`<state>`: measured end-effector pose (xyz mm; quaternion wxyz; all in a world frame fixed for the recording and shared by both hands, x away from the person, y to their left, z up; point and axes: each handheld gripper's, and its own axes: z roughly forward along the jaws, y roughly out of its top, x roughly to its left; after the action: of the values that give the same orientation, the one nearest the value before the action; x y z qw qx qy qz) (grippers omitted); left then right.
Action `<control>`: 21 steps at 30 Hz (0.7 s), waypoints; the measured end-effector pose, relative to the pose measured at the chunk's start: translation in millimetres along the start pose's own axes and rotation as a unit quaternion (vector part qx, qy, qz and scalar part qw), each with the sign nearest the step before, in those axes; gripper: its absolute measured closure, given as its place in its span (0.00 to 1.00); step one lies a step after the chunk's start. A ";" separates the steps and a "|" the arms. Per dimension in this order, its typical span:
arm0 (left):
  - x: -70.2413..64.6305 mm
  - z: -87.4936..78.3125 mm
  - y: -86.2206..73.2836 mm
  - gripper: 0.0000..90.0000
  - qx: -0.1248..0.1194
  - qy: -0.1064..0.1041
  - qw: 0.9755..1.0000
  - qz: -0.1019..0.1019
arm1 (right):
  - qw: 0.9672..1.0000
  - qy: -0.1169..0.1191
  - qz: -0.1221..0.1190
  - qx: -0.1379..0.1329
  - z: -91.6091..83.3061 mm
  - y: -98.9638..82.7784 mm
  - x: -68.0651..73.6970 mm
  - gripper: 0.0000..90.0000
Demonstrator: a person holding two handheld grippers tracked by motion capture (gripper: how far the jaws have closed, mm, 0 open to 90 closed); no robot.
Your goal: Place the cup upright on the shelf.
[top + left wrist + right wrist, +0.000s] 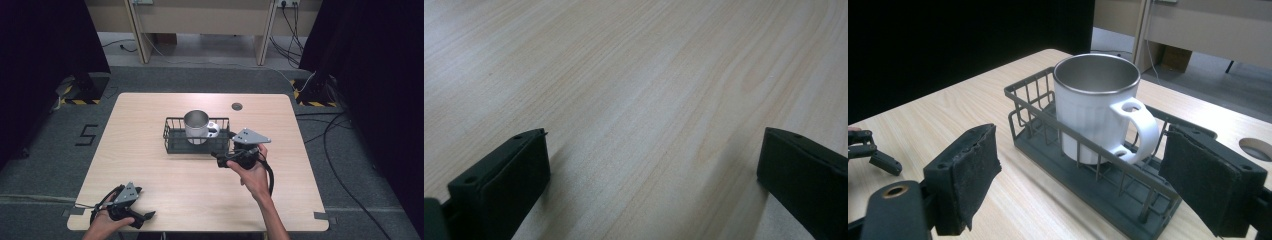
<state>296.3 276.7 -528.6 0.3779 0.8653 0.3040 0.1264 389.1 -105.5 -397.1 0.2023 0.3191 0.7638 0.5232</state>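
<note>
From above, my right claw (223,159) sits just beside the wire basket (172,141) holding the upright mug (196,127) mid-desk (150,170); my left claw (145,216) rests near the desk's front edge. My left gripper view shows bare wood between wide-open jaws. My right gripper view shows the mug's handle (1138,131) facing my wide-open, empty jaws.

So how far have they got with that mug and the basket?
The mug already stands upright inside the wire basket, so that part looks done. The right tool is open just beside the basket, holding nothing. The left tool is open too, low over bare table near the person's edge. Whether the mug was just put in or is about to be lifted out, I cannot tell.
</note>
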 end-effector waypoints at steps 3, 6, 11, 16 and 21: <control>0.0 0.0 0.0 0.00 0.000 0.000 1.000 0.000 | 1.000 0.001 0.002 -0.003 -2.9 -4.2 0.5 0.17; 0.1 0.0 0.0 0.00 0.000 0.000 1.000 0.000 | 1.000 0.001 0.004 -0.003 -5.4 -8.0 1.0 0.17; 0.1 0.0 0.0 0.00 0.000 0.000 1.000 0.000 | 1.000 0.001 0.009 -0.006 -9.1 -14.1 2.1 0.17; 0.1 -0.1 0.0 0.00 0.001 0.000 1.000 0.000 | 1.000 -0.003 0.008 -0.004 -11.9 -20.3 3.3 0.17; 0.0 0.0 0.1 0.00 0.000 0.000 1.000 0.000 | 1.000 -0.002 0.016 -0.009 -14.2 -28.3 4.4 0.17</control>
<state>296.4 276.7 -528.6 0.3775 0.8654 0.3045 0.1264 369.1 -118.9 -418.0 0.1987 0.3307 0.7536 0.5323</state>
